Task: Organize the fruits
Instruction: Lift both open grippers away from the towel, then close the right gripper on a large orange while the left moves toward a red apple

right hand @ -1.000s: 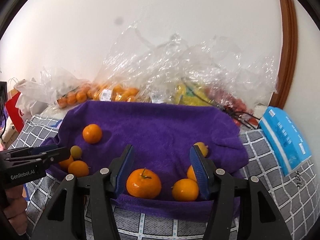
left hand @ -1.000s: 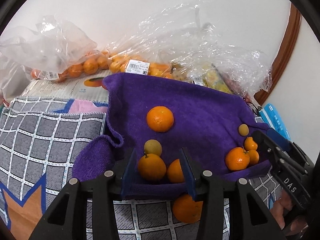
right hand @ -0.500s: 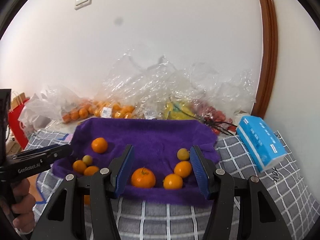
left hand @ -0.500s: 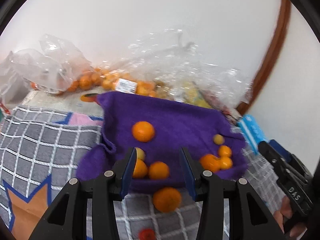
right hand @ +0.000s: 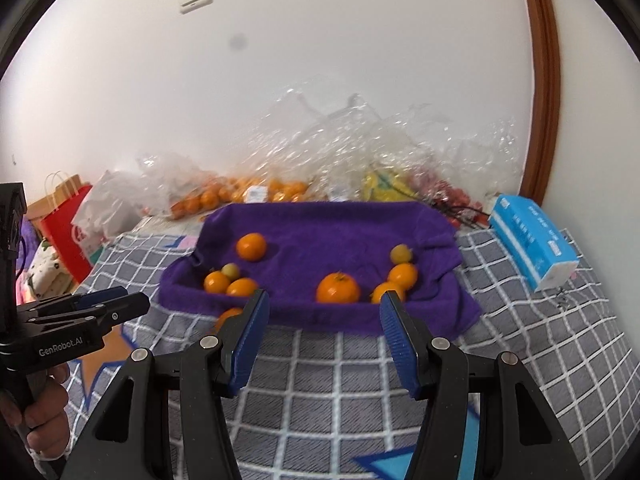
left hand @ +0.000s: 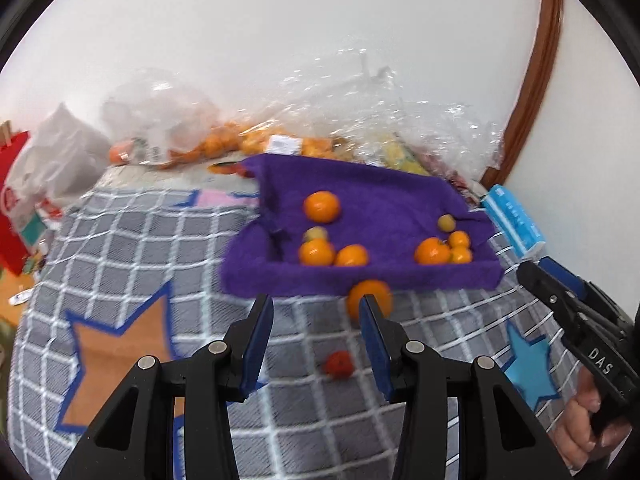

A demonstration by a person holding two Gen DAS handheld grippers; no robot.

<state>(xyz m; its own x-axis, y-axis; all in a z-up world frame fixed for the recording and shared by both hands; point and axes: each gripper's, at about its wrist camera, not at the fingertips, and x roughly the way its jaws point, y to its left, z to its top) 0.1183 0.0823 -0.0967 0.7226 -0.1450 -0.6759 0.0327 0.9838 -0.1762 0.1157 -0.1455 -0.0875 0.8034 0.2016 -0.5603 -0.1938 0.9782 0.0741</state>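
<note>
Both claws have drawn back from the purple towel (right hand: pixel 340 236), which now sits smaller, mid-frame, on the grey checked cover (right hand: pixel 520 340). Left claw (left hand: pixel 316 308) and right claw (right hand: pixel 324 304) stand open, nothing between the pads. Oranges (right hand: pixel 338 288) and two small yellowish fruits (right hand: pixel 401 254) lie on the towel. One orange (left hand: pixel 368 298) lies off it, touching its near edge; a small red fruit (left hand: pixel 339 365) sits lower centre in the left view. Bagged fruit (right hand: pixel 256 192) lines the wall; a blue tissue pack (right hand: pixel 532 240) lies at right.

Checked grey blanket (right hand: pixel 328 380), purple towel (right hand: pixel 340 232), loose orange (left hand: pixel 368 296), tissue pack (right hand: pixel 532 240)
</note>
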